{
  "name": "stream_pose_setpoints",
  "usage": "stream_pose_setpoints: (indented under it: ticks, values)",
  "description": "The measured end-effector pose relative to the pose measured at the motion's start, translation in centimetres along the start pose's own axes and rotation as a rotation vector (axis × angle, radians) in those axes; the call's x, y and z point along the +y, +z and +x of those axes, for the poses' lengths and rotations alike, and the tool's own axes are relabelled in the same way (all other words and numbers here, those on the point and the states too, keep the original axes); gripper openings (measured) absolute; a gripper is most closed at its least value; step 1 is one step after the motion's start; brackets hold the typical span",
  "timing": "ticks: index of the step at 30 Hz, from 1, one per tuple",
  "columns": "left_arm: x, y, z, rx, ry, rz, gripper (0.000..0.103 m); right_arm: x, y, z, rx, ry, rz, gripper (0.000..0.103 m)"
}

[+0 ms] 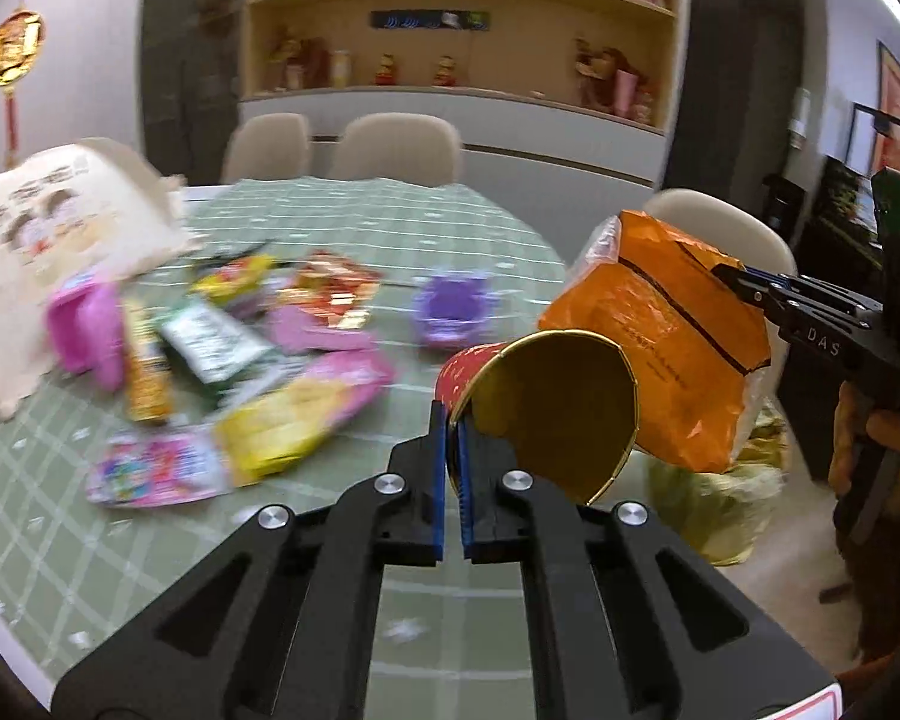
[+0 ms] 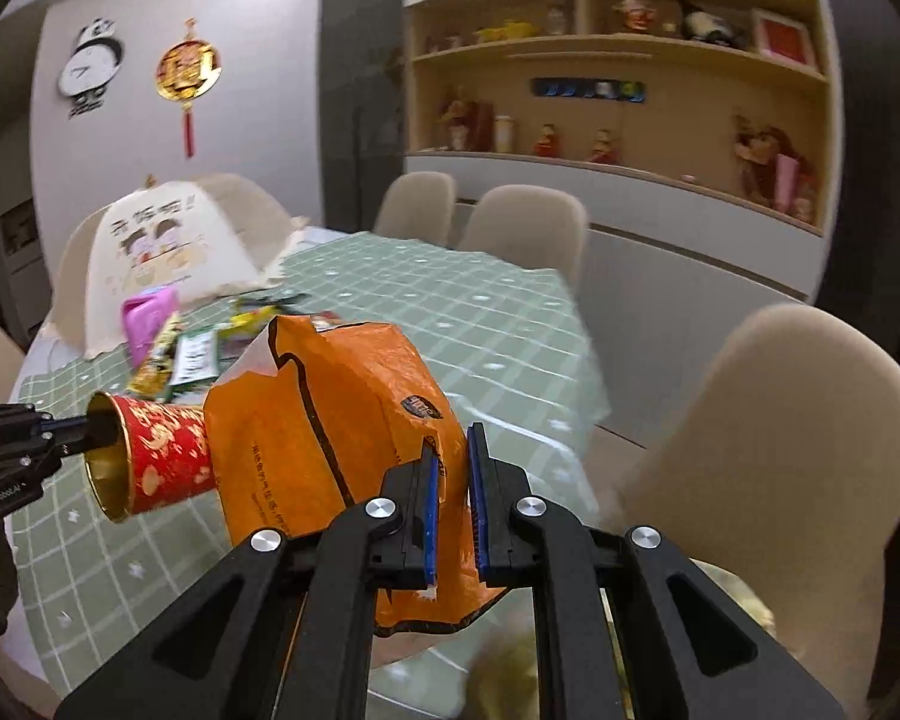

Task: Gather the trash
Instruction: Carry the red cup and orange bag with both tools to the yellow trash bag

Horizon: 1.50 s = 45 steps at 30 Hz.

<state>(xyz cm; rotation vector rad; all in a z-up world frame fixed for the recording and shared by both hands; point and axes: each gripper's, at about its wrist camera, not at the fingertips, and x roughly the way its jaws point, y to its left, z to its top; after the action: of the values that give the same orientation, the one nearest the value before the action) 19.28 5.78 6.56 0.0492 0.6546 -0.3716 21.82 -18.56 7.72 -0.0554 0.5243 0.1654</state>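
A table (image 1: 390, 210) under a green checked cloth carries a domed cream food cover (image 1: 60, 252) at its far left corner. Beside the cover, toward the near left edge, lies a blurred heap of snack wrappers (image 1: 222, 372), with a small purple cup (image 1: 450, 312) further along toward the right edge. Past the table's right edge, the right gripper (image 2: 450, 504) pinches a crumpled orange bag (image 2: 330, 420), held in the air above a yellow-green sack (image 1: 720, 498) on the floor. The left gripper (image 1: 453, 480) is clamped on the rim of a red and gold paper cup (image 1: 546, 408), held just beside the bag.
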Motion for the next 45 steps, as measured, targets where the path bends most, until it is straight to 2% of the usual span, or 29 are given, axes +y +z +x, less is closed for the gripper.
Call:
stream_pose_setpoints:
  ticks: [4,11,19,25,32,33,35,45]
  values:
    - [-4.9,1.1,2.2,0.007,-0.057,0.059,0.003,-4.6,-1.5,-1.6,-0.006,-0.08,0.04,0.01]
    - [-10.9,2.6,6.1,0.05,-0.155,0.1,0.003,-11.6,-4.4,-2.9,0.031,-0.177,0.128,0.01]
    - [-17.4,2.3,11.2,0.147,-0.251,0.15,0.003,-17.7,-8.2,-2.3,0.101,-0.281,0.206,0.01]
    - [-20.2,1.9,14.4,0.216,-0.309,0.141,0.003,-19.0,-10.4,-0.3,0.15,-0.363,0.152,0.01]
    - [-23.4,0.4,17.6,0.298,-0.354,0.189,0.004,-20.3,-11.9,0.5,0.166,-0.319,0.206,0.01]
    - [-23.7,0.1,18.1,0.308,-0.356,0.186,0.007,-20.3,-11.9,0.5,0.163,-0.319,0.206,0.01]
    - [-24.1,-0.3,19.0,0.325,-0.369,0.179,0.035,-20.4,-11.7,0.6,0.157,-0.32,0.201,0.01]
    - [-23.3,-1.0,19.2,0.344,-0.343,0.162,0.037,-19.3,-10.8,0.5,0.102,-0.35,0.149,0.01]
